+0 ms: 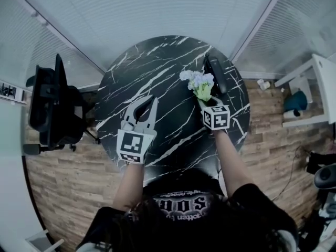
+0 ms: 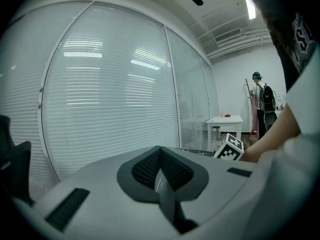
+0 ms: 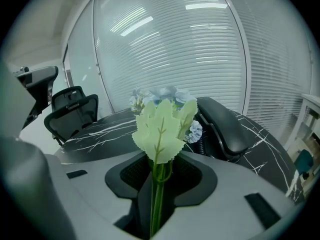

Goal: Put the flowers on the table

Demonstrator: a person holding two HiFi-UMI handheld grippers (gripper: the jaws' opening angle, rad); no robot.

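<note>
With the right claw [image 3: 159, 179] slightly parted around the stems of the flowers [image 3: 162, 119], low over the table [image 1: 157, 77] at upper right, and the left claw [image 2: 160, 156] closed on nothing, the bunch could slip out early and roll against the dark object [image 3: 225, 124] beside it.

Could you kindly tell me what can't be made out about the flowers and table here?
- Ends of the stems: right gripper view, cut off at the bottom edge.
- Whether the flowers touch the table: head view, the blooms cover that spot.
- Most of the table: left gripper view, the left claw blocks it.
</note>
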